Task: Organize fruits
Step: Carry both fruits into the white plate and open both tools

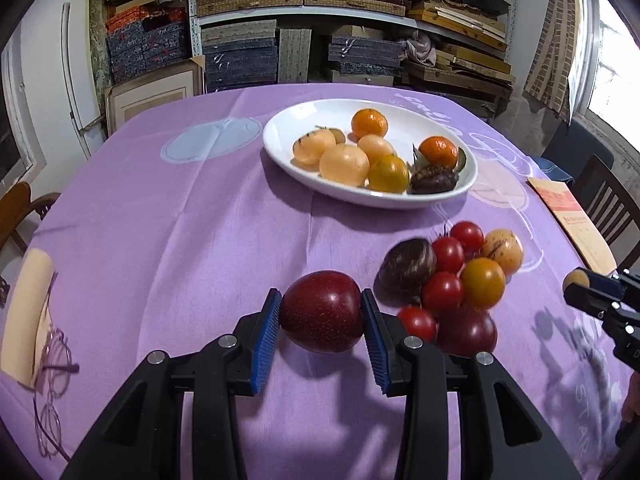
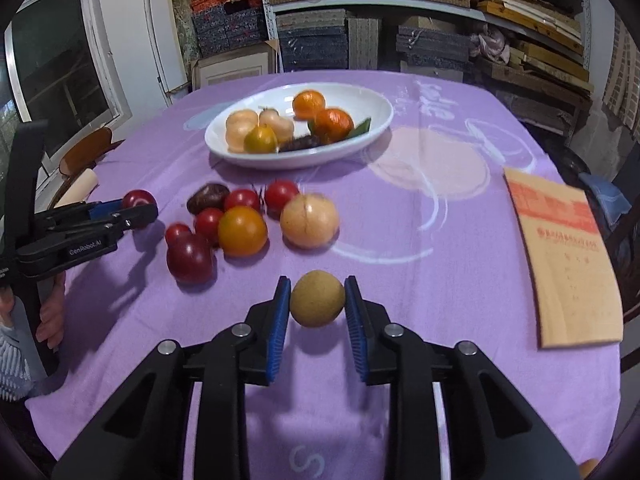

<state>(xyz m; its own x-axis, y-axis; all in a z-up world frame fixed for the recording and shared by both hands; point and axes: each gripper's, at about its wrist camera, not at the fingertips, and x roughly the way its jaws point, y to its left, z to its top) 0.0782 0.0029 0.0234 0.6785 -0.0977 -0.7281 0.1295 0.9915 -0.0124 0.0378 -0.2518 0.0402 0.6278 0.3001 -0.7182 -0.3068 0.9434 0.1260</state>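
My left gripper is shut on a dark red plum and holds it above the purple cloth. My right gripper is shut on a small tan round fruit; it also shows at the right edge of the left wrist view. A white oval plate at the back holds oranges, pale peach fruits and a dark fruit. A loose pile of cherry tomatoes, an orange tomato, a dark brown fruit and another plum lies between plate and grippers.
A tan booklet lies at the table's right edge. Glasses and a beige case lie at the left edge. Wooden chairs stand on both sides. Shelves of boxes fill the back wall.
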